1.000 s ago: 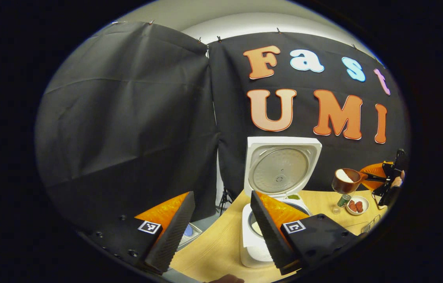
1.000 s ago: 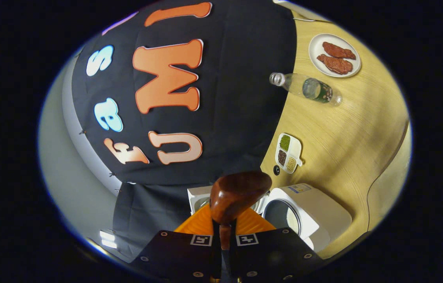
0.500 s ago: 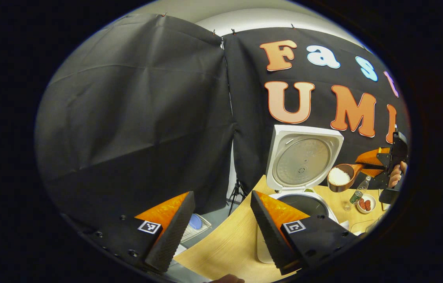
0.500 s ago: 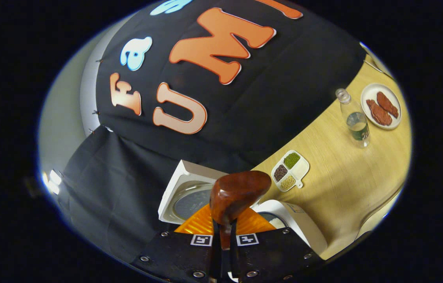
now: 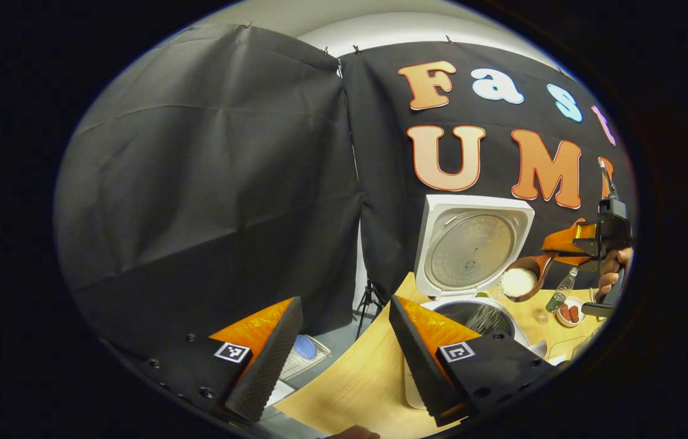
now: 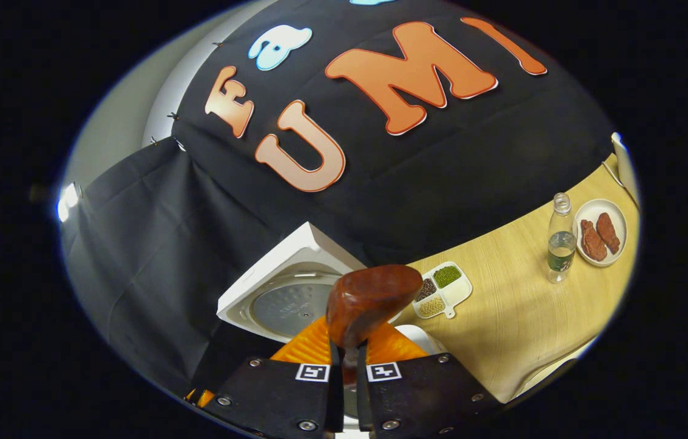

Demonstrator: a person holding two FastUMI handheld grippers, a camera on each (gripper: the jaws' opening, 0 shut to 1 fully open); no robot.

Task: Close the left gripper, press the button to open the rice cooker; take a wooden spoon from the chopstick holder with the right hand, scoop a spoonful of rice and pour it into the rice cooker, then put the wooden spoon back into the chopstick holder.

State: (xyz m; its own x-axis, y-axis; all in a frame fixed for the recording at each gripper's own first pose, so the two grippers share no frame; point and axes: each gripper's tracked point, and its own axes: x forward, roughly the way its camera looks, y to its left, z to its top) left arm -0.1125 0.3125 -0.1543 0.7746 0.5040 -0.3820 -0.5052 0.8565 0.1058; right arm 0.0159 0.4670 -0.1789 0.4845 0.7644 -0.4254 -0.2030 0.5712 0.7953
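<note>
Left gripper view: right gripper [image 5: 563, 244] clenches the wooden spoon [image 5: 527, 277], tipping rice over the open rice cooker [image 5: 472, 314]; grains could overshoot onto the tabletop [image 5: 356, 384]. Left gripper [image 5: 344, 360] fingers gape, released.

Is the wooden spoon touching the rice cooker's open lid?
Apart. The left gripper view shows the wooden spoon beside the rice cooker's lid, with dark wall visible between them.

I'm seeing even indoor light giving sharp centres, a lamp [image 6: 67, 201] glaring at the right gripper view's left edge, and fisheye bending stretching every rim.
</note>
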